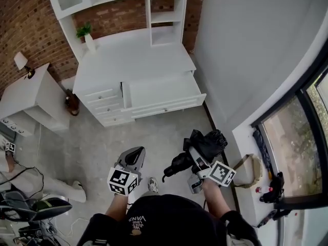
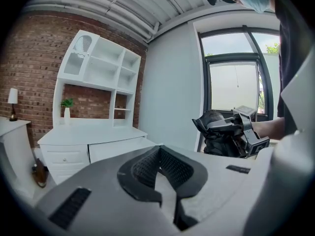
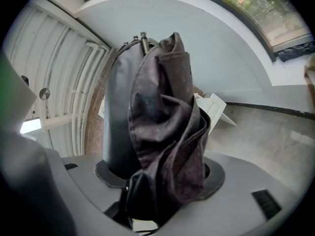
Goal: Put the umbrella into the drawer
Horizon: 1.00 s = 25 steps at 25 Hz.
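Black floppy fabric, so the umbrella (image 3: 162,127) looks light, squishy and probably slippy. I'd hold the bunched middle, which is where the right gripper (image 1: 193,157) clamps it, out front and well short of the open drawer (image 1: 163,90). Left gripper (image 1: 131,159) sits alongside, closed on nothing.

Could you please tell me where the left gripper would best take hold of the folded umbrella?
Probably the narrow free end of the umbrella, approached from the left: it sticks out of the right gripper toward the left gripper, while the other end is loose, bunched fabric.
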### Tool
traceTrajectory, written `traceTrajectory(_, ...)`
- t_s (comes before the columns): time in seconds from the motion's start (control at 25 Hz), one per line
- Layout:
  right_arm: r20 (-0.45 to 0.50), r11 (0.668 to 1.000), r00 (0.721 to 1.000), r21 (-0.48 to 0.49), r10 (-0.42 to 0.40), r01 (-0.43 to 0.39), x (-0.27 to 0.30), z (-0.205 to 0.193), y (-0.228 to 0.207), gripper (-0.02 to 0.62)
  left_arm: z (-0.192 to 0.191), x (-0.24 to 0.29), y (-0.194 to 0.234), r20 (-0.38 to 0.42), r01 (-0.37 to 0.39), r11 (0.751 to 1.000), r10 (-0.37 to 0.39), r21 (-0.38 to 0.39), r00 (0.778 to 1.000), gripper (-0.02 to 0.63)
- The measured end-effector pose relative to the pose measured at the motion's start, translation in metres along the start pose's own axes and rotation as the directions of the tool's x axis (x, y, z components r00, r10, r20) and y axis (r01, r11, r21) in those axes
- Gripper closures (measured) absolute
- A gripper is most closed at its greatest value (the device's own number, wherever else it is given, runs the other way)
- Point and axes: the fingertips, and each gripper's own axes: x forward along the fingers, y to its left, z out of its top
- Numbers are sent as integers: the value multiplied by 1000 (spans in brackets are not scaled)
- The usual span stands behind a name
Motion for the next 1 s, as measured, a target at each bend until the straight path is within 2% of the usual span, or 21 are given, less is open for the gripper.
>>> traceTrajectory(0.2,55,1000,999,18,-3,2,47,-6,17,330,4,7,58,-16,45,999,-45,8,999,600)
traceTrajectory(0.4,82,998,996,50,-28,24,72,-9,23,330,9,18,92,-29,82,996,-82,21,996,600)
traceTrajectory(0.76,55,996,996,61,-71,68,105,0,10,330,5,40,113,-44,90,996,-90,-8,995,600)
traceTrajectory(1.0,32,998,999,54,-35,33,140,33,-9,330,9,81,120,-47,58,998,-58,-10,997,600)
